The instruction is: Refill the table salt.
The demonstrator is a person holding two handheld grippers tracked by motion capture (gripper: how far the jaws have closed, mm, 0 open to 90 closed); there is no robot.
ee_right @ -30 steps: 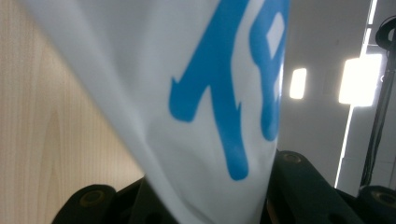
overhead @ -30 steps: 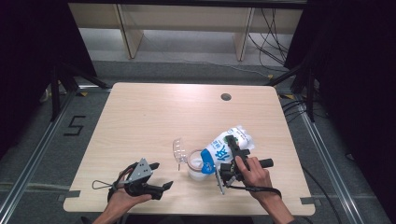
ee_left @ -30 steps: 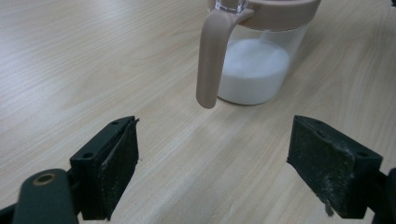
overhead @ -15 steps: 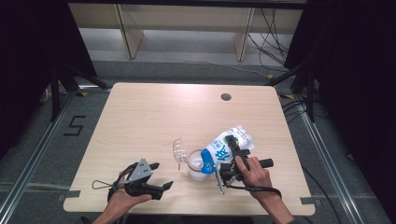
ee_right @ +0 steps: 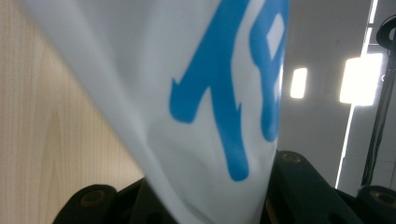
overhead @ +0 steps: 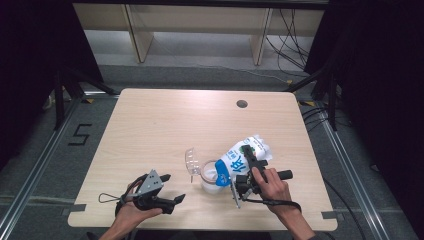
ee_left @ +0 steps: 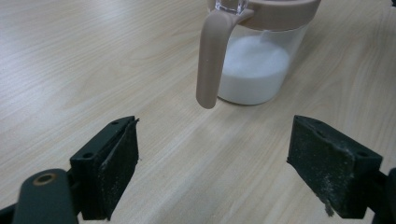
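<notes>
A pale wooden desk (overhead: 165,125) is seen, bare toward its far edge; the bag (overhead: 244,154) is clamped in the right gripper (overhead: 245,172) fingers, tilted over the jug (overhead: 212,175); the left gripper (overhead: 167,192) fingers are spread, nothing between.

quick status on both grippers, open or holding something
Left gripper: open, nothing between its fingers, resting near the jug.
Right gripper: shut on the white and blue bag, tilted over the jug.

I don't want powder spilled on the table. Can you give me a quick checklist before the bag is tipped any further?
1. Right hand-held gripper clamped on the bag: ok.
2. Bag mouth over the jar: ok.
3. Jar upright, with room left above the white powder: ok.
4. Jar lid swung open: ok.
5. Left hand-held gripper steadying the jar: not ok, open and apart from it.
6. Powder left in the bag: cannot tell.
</notes>
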